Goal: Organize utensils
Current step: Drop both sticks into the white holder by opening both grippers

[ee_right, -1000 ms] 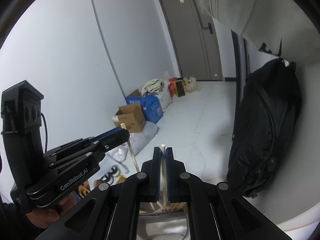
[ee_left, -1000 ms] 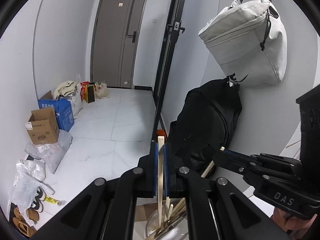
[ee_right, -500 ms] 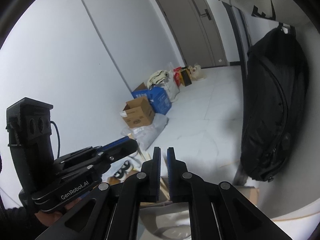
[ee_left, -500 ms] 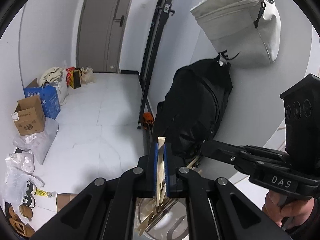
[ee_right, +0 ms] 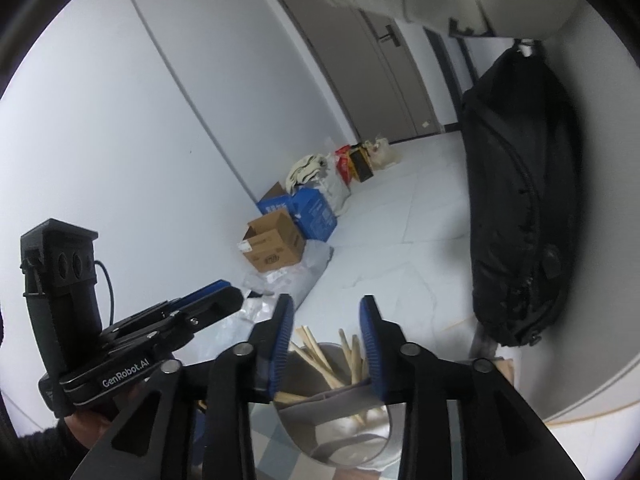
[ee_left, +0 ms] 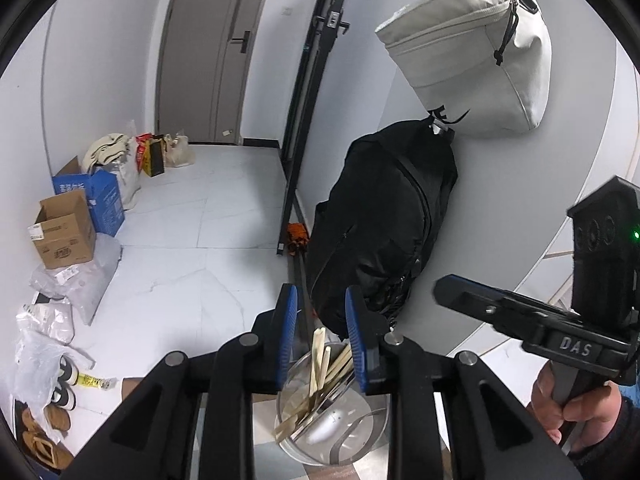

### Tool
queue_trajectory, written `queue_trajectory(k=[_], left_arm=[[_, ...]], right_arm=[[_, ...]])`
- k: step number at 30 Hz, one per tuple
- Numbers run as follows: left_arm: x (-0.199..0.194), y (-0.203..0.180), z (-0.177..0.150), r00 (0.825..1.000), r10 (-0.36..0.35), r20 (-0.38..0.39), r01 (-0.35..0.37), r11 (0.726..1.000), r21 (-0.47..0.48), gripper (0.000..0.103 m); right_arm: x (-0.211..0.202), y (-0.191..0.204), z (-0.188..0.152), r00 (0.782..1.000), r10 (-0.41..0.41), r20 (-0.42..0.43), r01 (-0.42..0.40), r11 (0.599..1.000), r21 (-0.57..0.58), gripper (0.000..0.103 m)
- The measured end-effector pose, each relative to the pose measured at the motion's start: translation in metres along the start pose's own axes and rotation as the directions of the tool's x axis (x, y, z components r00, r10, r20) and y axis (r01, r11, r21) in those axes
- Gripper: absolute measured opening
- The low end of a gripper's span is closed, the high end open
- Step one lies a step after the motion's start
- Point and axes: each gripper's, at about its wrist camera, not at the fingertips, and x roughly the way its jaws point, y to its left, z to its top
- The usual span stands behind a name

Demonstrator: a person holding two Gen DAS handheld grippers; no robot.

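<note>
Opening both: left tongs (ee_left: 322, 334) and right tongs (ee_right: 326, 342) were pinching chopsticks a second ago, now spreading, nothing between them. Chopsticks (ee_left: 320, 364) dropped into clear cup (ee_left: 374, 438) at 6 o'clock; pair delivered.

"DAS" stands in raised letters on the black body of the right tool (ee_left: 460, 296), seen from the left one. "GenRobot.AI" is printed in white along the side of the left tool (ee_right: 224, 296). Print on the brown cardboard box (ee_left: 64, 230) and blue box (ee_right: 316, 210) is too small to read.
</note>
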Motion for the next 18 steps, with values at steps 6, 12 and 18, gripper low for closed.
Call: queue_trajectory(k=[6,12,18], left_arm=[[-0.012,-0.002,-0.004,0.999,0.036,0.004,-0.036,0.999,-0.018,0.031],[-0.033,-0.010,-0.010,0.996,0.076,0.038,-0.075,0.997,-0.011,0.048],[-0.052,-0.016,-0.019,0.991,0.114,0.068,-0.112,0.993,-0.031,0.051]], right_arm=[[-0.022,0.007,-0.006,0.999,-0.010,0.030,0.010,1.000,-0.008,0.047],[-0.041,0.020,-0.017,0.998,-0.014,0.062,0.015,1.000,-0.025,0.056],[-0.052,0.032,-0.033,0.997,-0.031,0.071,0.033,0.999,-0.028,0.057]])
